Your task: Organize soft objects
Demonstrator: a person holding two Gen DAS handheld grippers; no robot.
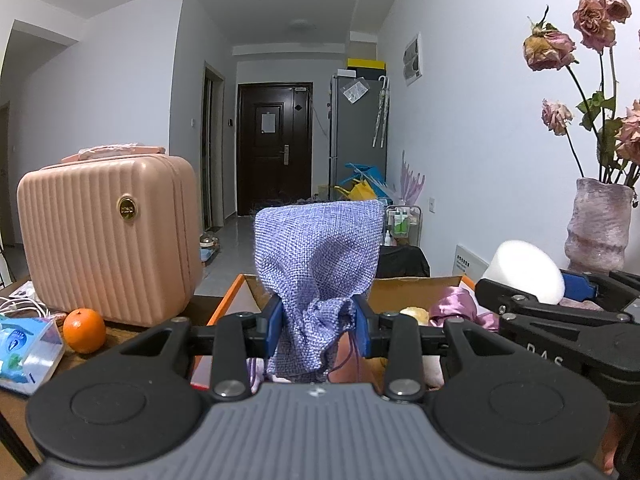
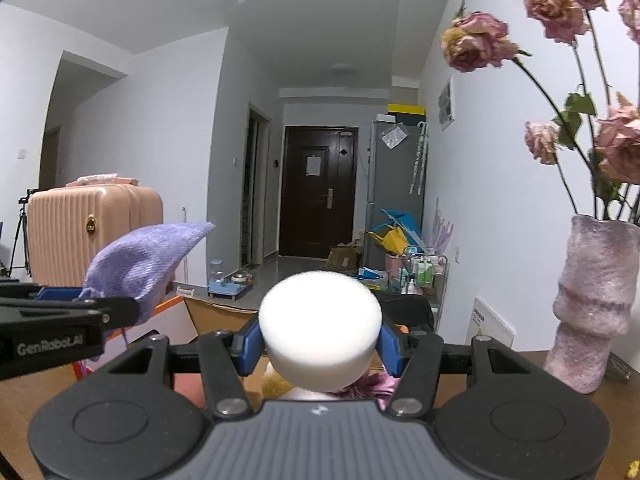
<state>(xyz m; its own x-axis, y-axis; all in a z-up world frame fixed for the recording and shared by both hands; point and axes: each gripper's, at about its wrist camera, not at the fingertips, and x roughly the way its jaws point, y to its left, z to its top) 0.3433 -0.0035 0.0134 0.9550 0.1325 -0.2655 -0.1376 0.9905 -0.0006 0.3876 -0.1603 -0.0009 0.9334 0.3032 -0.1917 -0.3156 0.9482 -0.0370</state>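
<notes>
Left tongs (image 1: 317,322) pinch purple pouch (image 1: 318,256); right tongs (image 2: 320,346) clamp white sponge (image 2: 320,320)

A lilac woven drawstring pouch (image 1: 318,264) stands upright, pinched at its neck; right of it, a white foam puck (image 2: 320,330) is clamped, both above an open cardboard box (image 1: 416,282).

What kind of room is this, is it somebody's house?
Most likely a home, looking down an apartment hallway. A dark front door stands at the far end, a tall grey fridge beside it, and a pink vase of dried roses sits on the wooden table.
</notes>
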